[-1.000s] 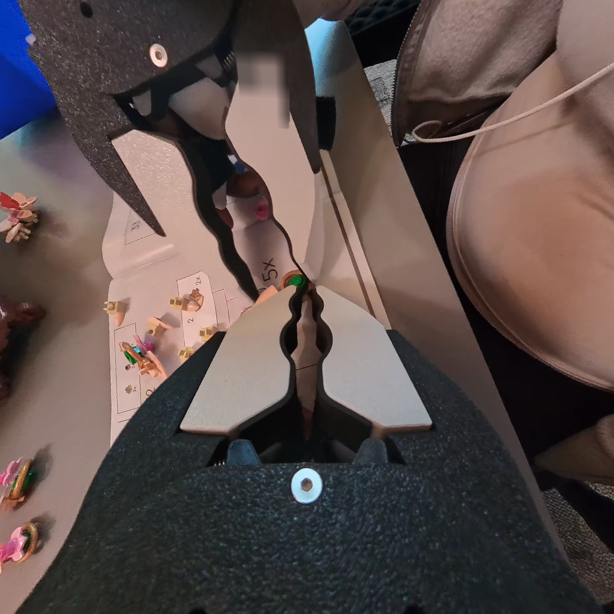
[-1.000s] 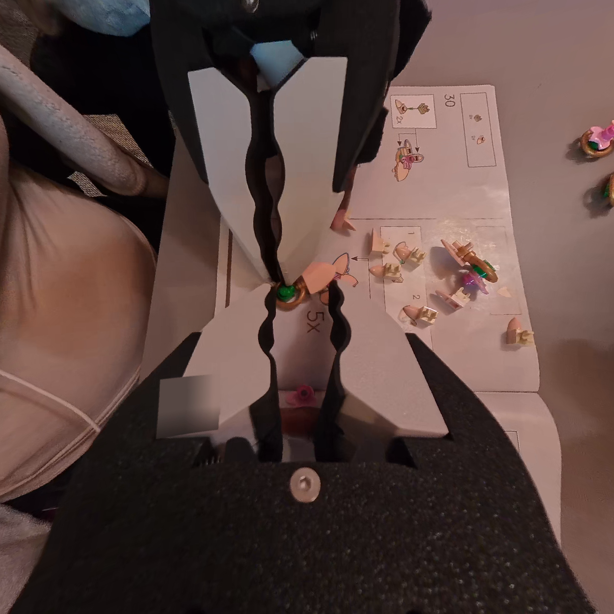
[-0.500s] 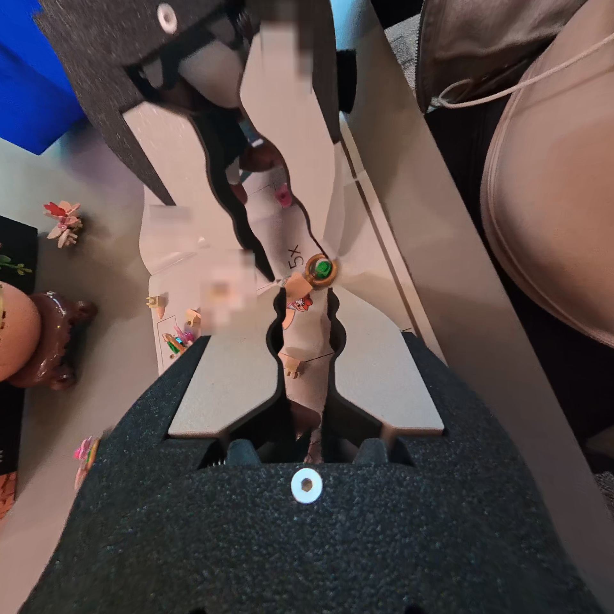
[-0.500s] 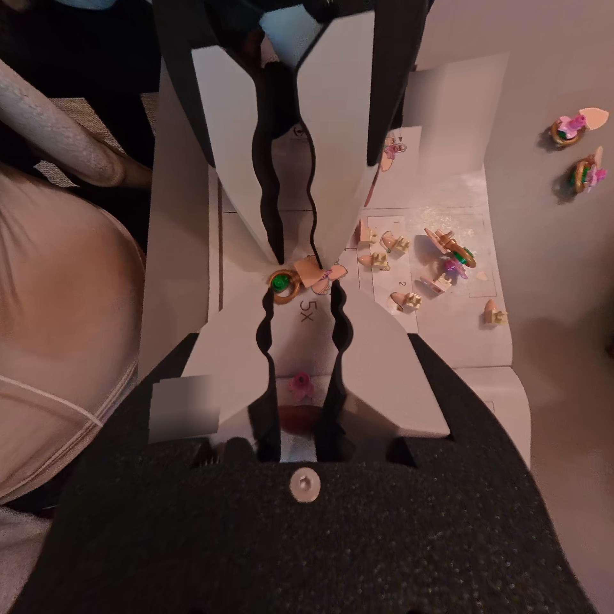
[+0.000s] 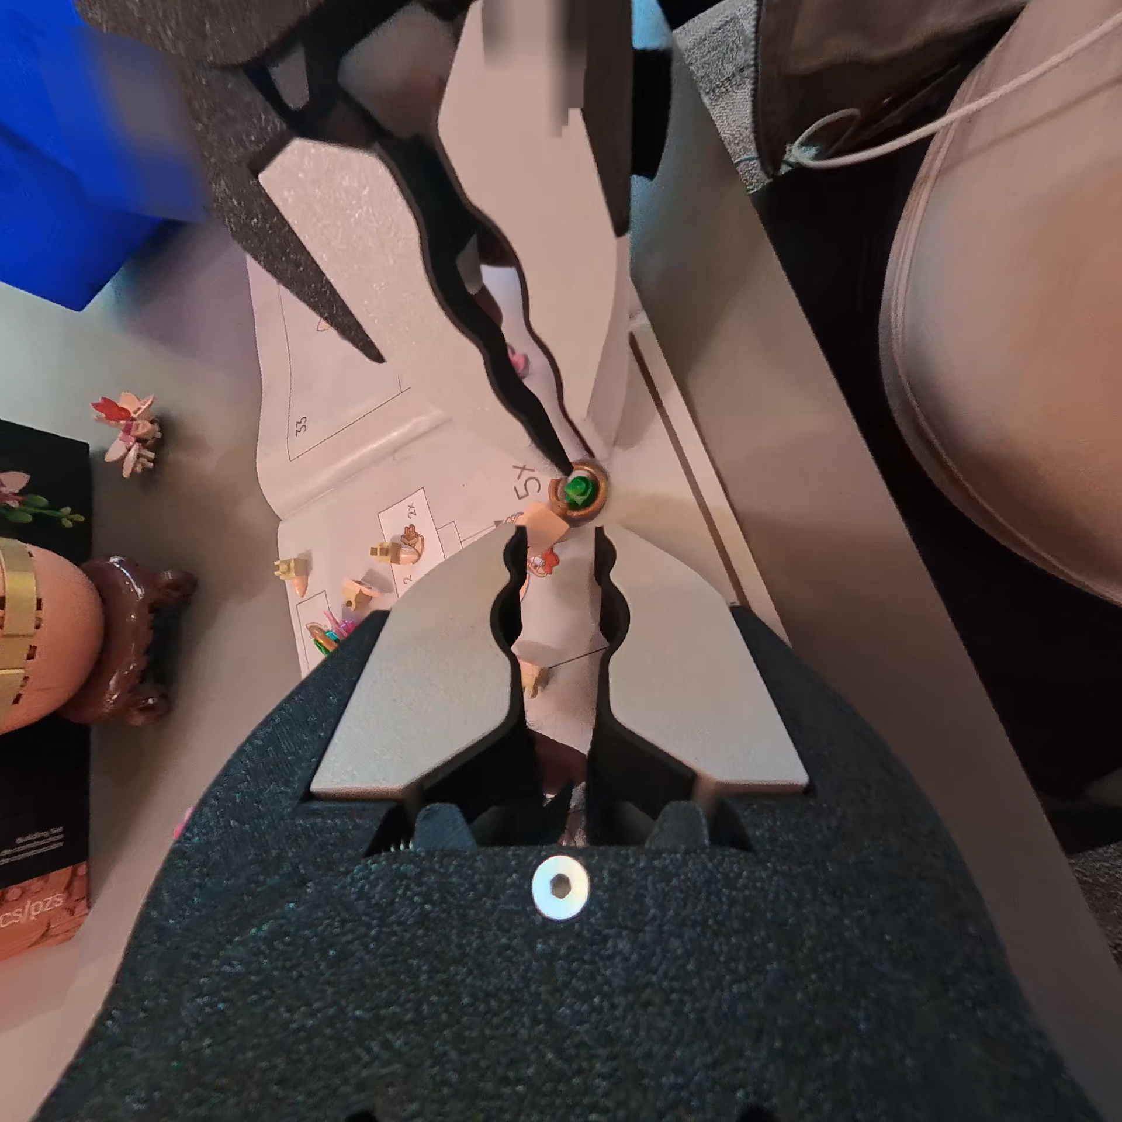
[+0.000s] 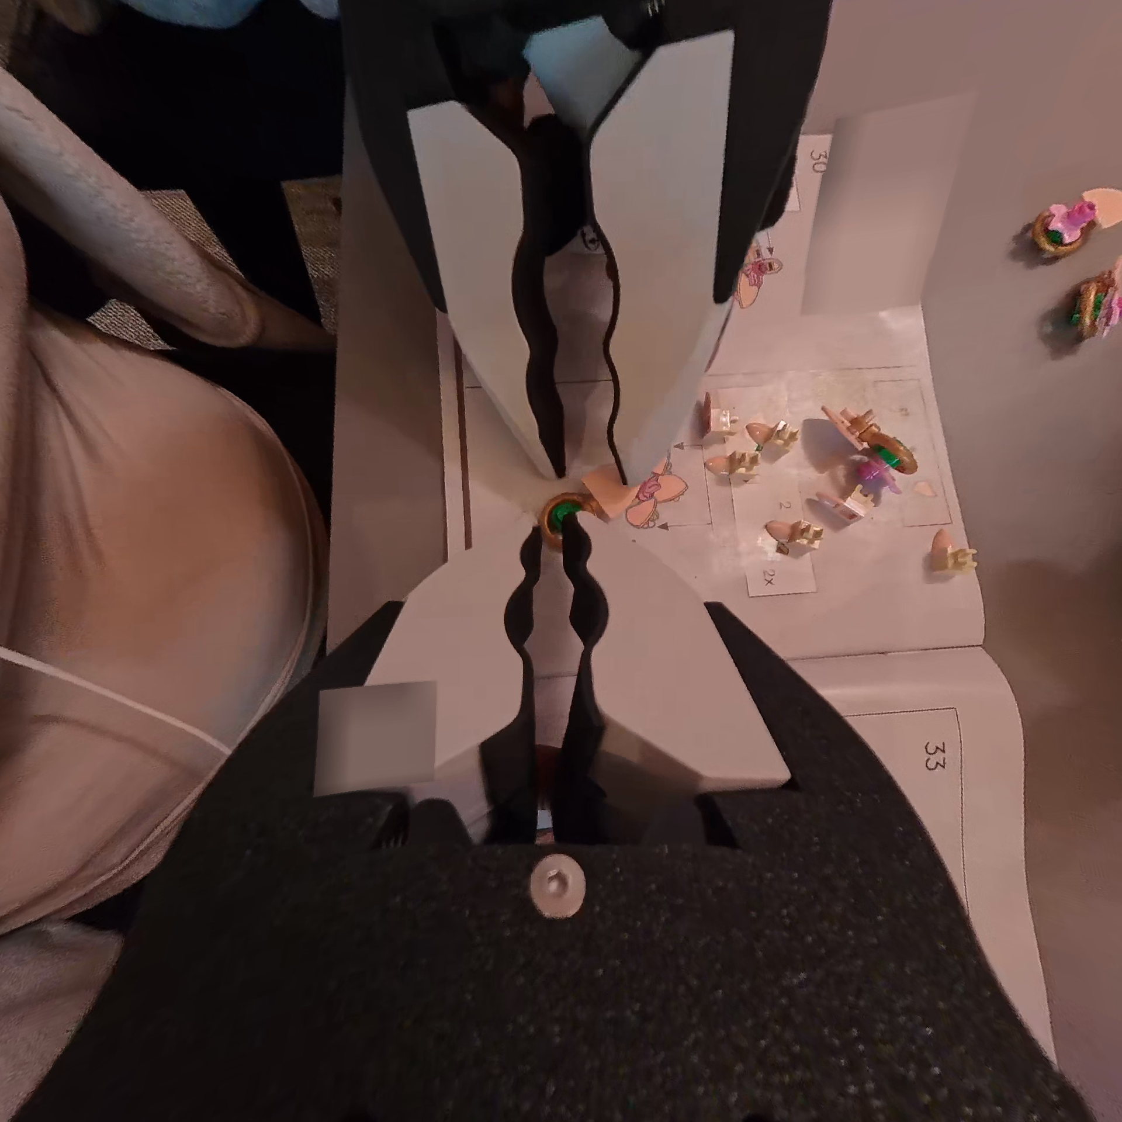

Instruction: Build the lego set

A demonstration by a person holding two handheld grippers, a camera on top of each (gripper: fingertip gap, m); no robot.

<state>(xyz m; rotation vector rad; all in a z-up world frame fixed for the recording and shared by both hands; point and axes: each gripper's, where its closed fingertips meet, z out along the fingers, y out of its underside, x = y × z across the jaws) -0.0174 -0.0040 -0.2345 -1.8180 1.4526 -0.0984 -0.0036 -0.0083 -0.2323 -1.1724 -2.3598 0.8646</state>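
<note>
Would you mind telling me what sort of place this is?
Probably a hobby or work table indoors: an open instruction booklet lies on a grey table, with loose petal pieces and a product box.

A blue bin (blurred) sits beyond the grey tabletop.

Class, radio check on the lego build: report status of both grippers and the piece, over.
Right gripper shut on gold ring with green stud. Left gripper open, tips at the attached tan petal. Loose petal pieces on the instruction booklet; nothing blocking.
</note>
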